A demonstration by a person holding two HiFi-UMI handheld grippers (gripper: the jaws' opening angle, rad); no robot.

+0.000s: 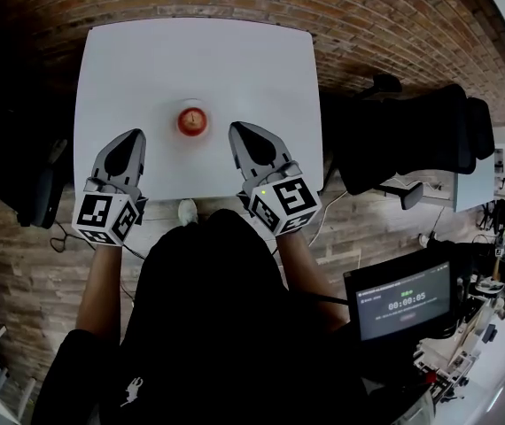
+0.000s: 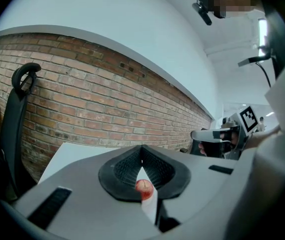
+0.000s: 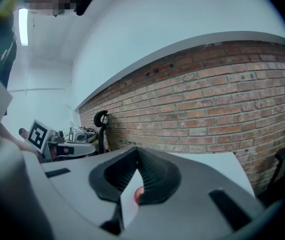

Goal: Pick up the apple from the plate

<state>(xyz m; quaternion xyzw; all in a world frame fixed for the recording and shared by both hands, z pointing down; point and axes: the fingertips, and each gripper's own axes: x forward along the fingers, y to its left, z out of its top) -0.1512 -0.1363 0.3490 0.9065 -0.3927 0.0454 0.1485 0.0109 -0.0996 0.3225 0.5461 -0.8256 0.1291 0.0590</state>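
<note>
sitting on the plate (image 1: 179, 130) at the middle of the desk (image 1: 146, 60), the apple (image 1: 192, 119) is flanked by both grippers, each near it but touching nothing. the fingers of the left gripper (image 1: 135, 136) and of the right gripper (image 1: 236, 129) are pressed together at the tips, with nothing held. if an approach is made with them closed like this, the apple is likely to be nudged and rolled off the plate rather than grasped. the round, smooth fruit could also be squeezed out sideways by an off-centre pinch.
</note>
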